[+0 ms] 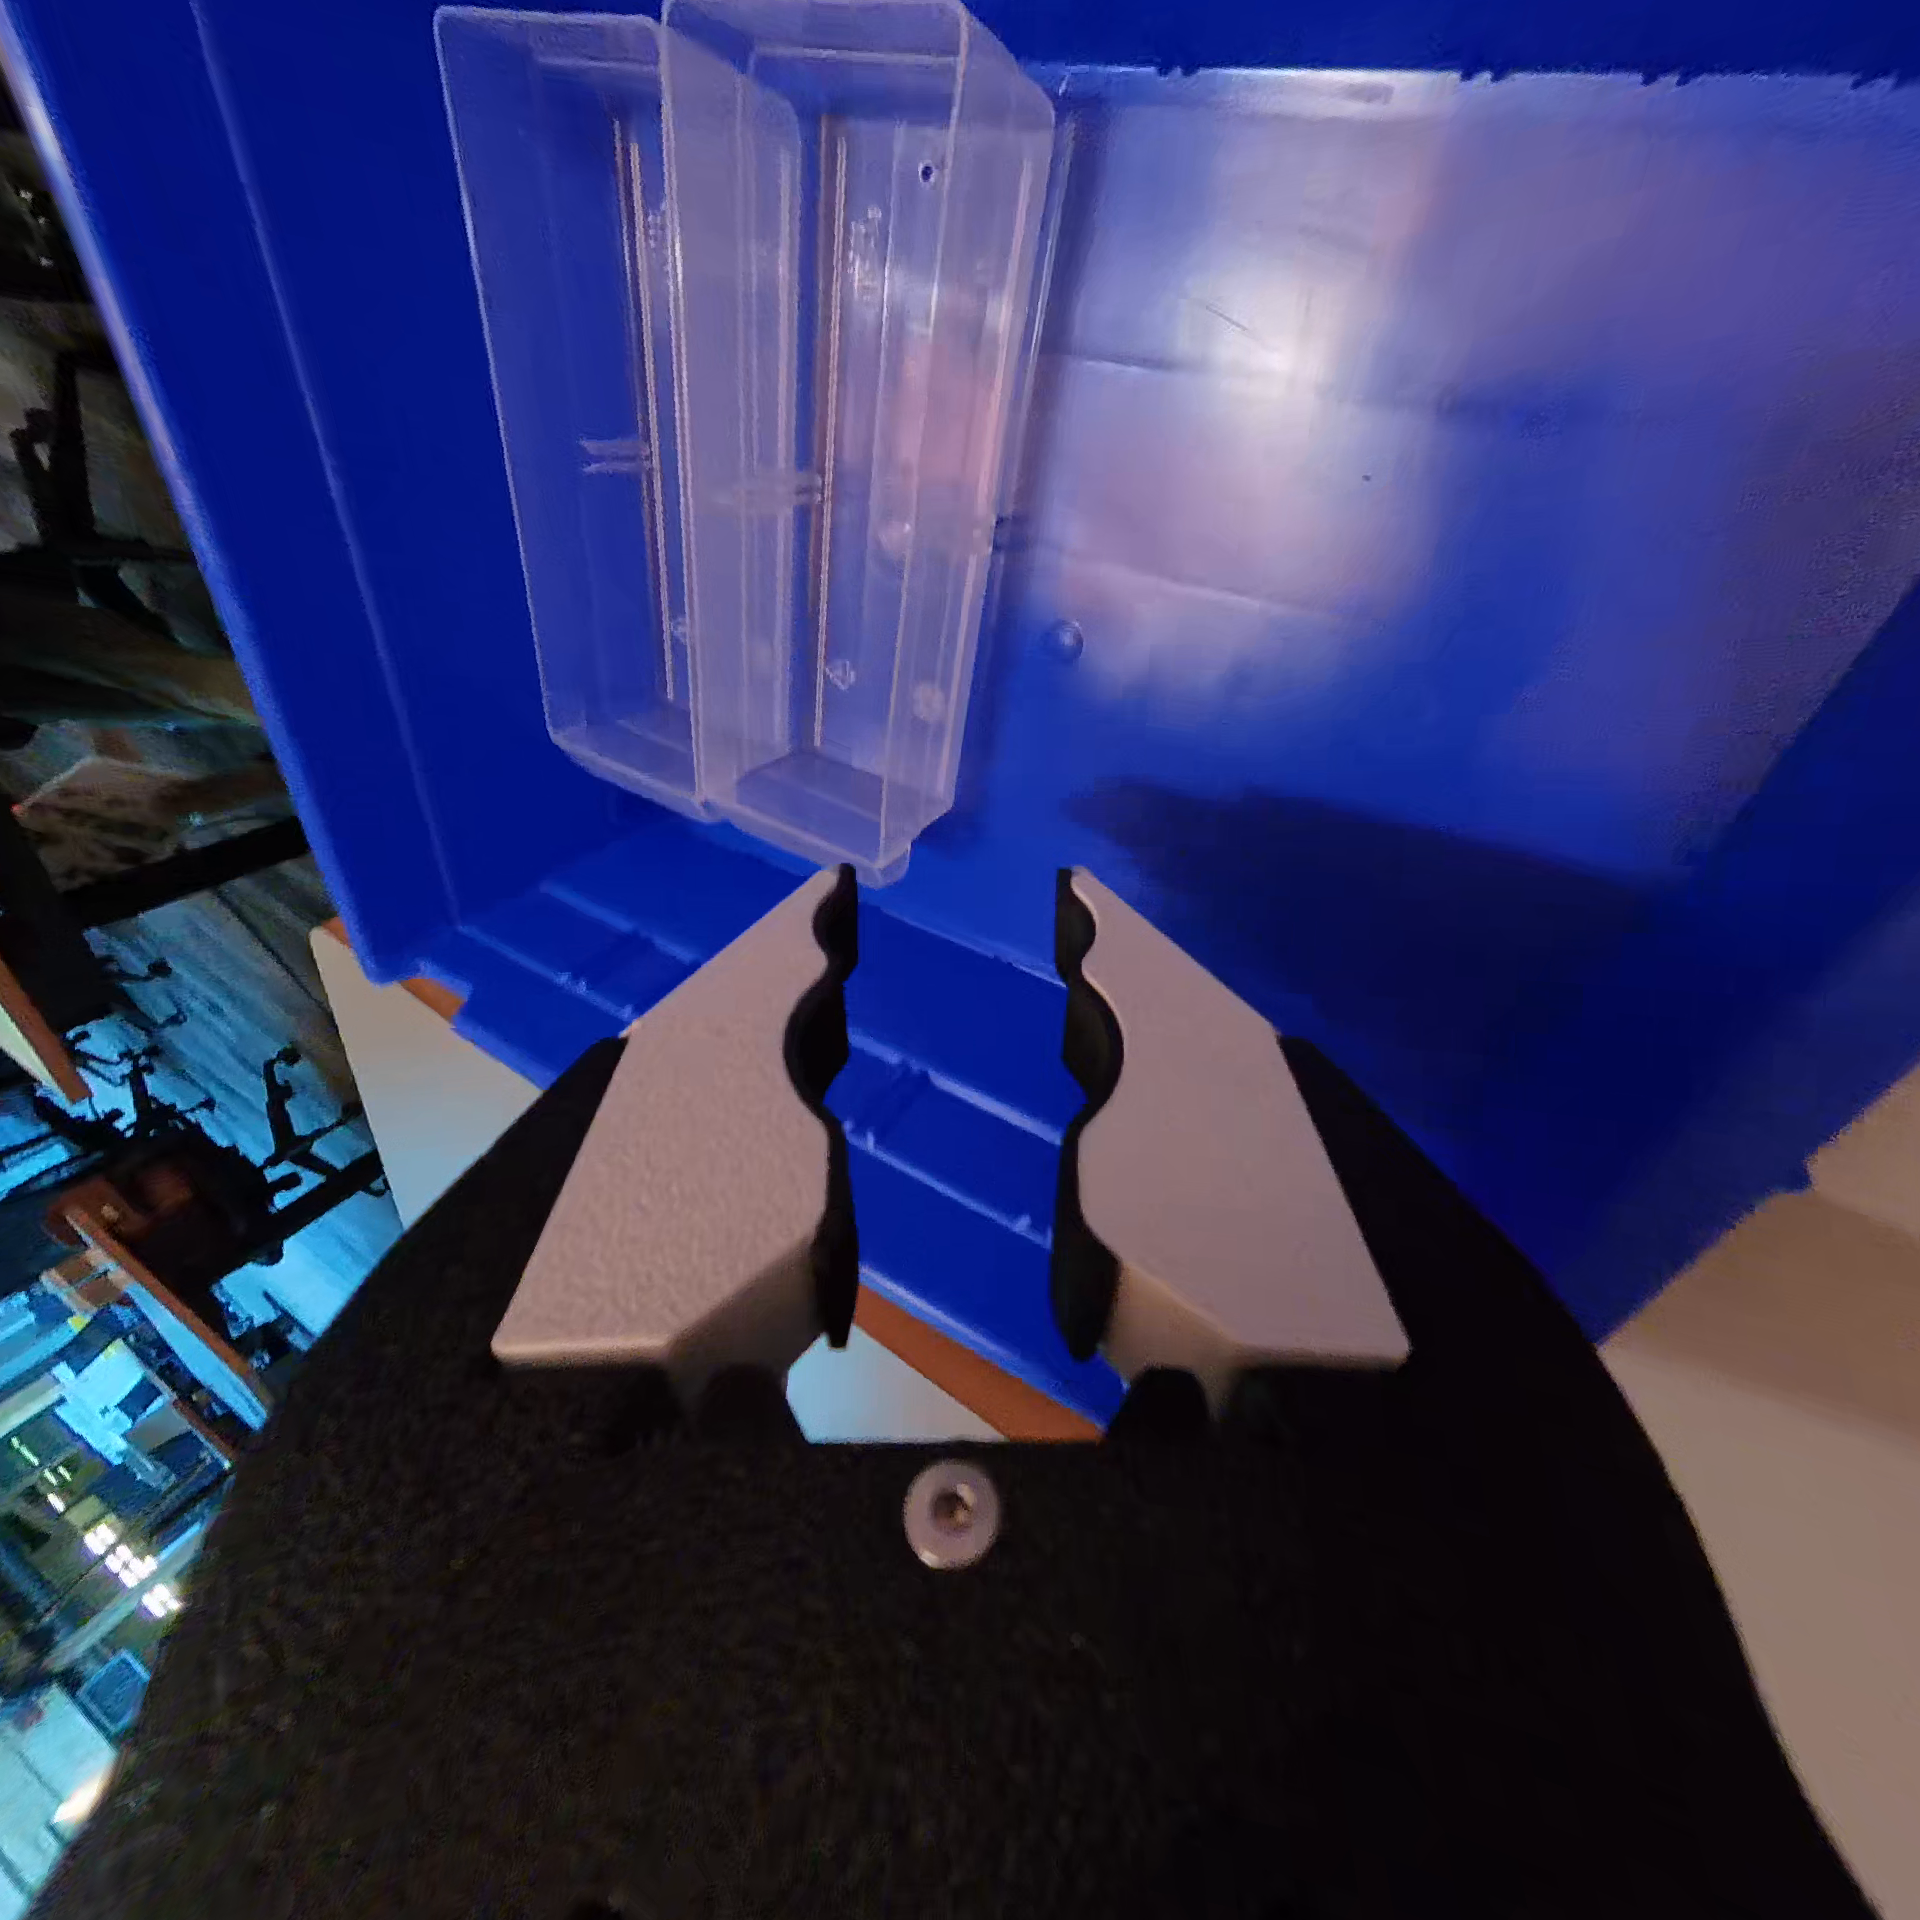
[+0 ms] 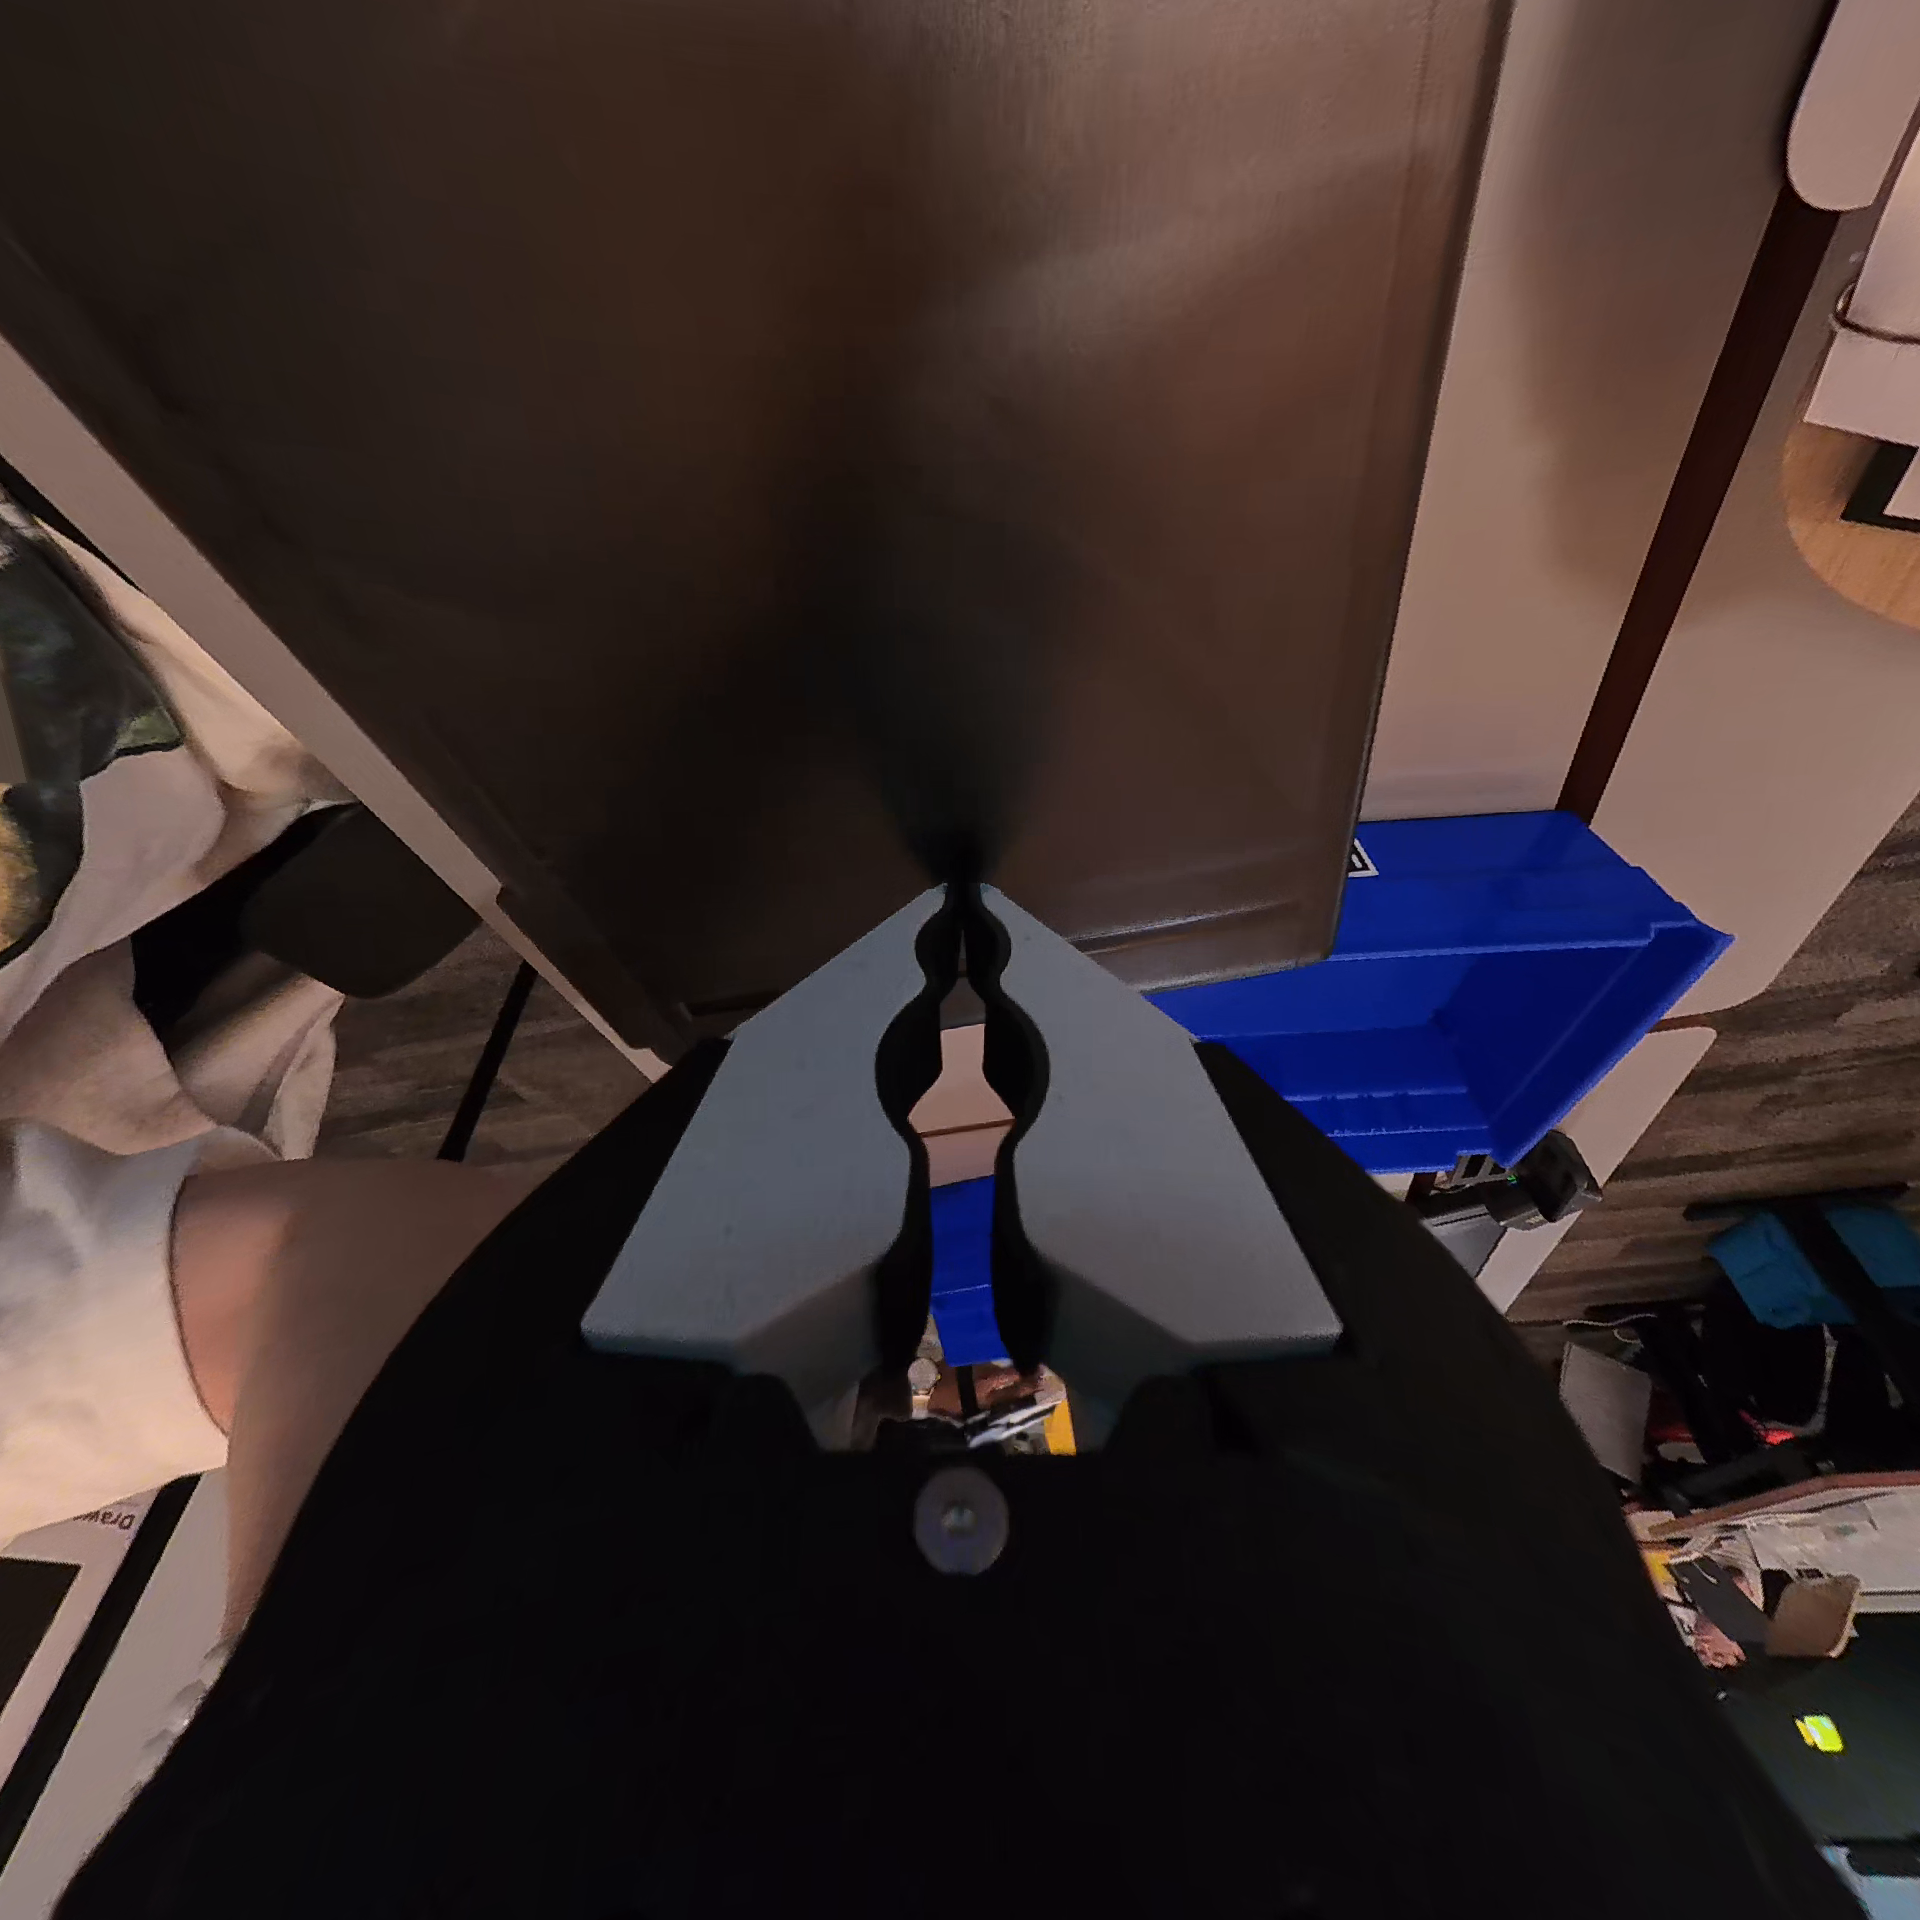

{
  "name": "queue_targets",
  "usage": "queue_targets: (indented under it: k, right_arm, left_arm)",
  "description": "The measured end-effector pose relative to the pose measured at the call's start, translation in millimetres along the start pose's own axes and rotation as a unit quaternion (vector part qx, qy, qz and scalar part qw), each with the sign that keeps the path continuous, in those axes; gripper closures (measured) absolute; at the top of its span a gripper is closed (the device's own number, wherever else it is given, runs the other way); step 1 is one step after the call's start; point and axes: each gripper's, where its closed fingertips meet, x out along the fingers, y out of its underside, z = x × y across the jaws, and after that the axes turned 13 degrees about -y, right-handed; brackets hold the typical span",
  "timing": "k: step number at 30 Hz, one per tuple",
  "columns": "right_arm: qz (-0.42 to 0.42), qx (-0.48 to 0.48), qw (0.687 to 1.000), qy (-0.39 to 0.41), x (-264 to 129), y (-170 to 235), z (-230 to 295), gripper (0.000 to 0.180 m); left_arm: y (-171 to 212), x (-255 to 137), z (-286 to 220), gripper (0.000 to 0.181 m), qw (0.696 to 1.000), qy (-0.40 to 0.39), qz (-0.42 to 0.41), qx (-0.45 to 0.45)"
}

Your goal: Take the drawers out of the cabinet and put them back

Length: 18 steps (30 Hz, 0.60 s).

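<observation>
Your left gripper (image 1: 954,883) is open, empty, tips just below two clear drawers (image 1: 748,436) lying side by side in the blue bin (image 1: 1403,520), upper centre. Your right gripper (image 2: 961,899) is clamped on the dark panel's (image 2: 727,416) lower edge, mid-frame.

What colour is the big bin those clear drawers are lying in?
Bright blue bin; the left wrist view shows it best.
</observation>
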Motion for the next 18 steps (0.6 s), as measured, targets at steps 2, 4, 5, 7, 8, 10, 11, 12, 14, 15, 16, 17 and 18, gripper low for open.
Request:
queue_targets:
  k: [2,4,5,7,8,10,11,12,14,15,16,17,18]
  right_arm:
    - [0.006,0.004,1.000,-0.002,0.0,0.0,0.0,0.180]
    - [0.012,0.006,1.000,-0.002,0.1,-0.2,0.0,0.180]
    - [0.015,0.008,1.000,-0.002,0.1,-0.1,-0.1,0.180]
    - [0.019,0.009,1.000,-0.002,0.2,-0.2,0.0,0.180]
    - [0.020,0.009,1.000,-0.001,0.1,-0.2,0.0,0.180]
    - [0.022,0.011,1.000,-0.004,0.1,-0.2,0.0,0.180]
    - [0.023,0.012,1.000,-0.007,0.2,-0.2,0.0,0.180]
    - [0.024,0.012,1.000,-0.010,0.3,-0.3,0.1,0.180]
    - [0.023,0.013,0.999,-0.018,0.3,-0.3,0.2,0.180]
    - [0.022,0.015,0.999,-0.021,0.3,-0.3,0.2,0.180]
    - [0.021,0.016,0.999,-0.022,0.2,-0.3,0.2,0.180]
    - [0.020,0.016,0.999,-0.023,0.3,-0.3,0.2,0.180]
    - [0.020,0.016,0.999,-0.022,0.2,-0.2,0.2,0.180]
  left_arm:
    - [2.4,10.4,-0.6,0.146,1.000,0.010,0.007,0.020]
    - [8.2,21.3,1.8,0.147,0.999,0.010,0.021,0.043]
    - [8.9,25.8,3.2,0.148,0.998,0.010,0.022,0.050]
    - [7.1,33.8,6.3,0.151,0.998,0.012,0.017,0.052]
    - [6.3,37.4,8.0,0.152,0.999,0.012,0.016,0.050]
    - [6.4,43.1,6.4,0.156,0.998,0.024,0.017,0.051]
    - [7.0,45.8,5.2,0.159,0.998,0.030,0.018,0.053]
    - [8.0,48.8,4.9,0.161,0.998,0.033,0.021,0.055]
    - [9.5,53.8,3.3,0.165,0.997,0.037,0.026,0.060]
    - [9.4,55.9,1.8,0.167,0.997,0.040,0.026,0.061]
    - [9.6,57.6,-0.6,0.171,0.997,0.045,0.028,0.061]
    - [10.5,58.7,-3.2,0.176,0.996,0.051,0.033,0.061]
    - [11.4,58.8,-5.9,0.180,0.996,0.057,0.037,0.064]
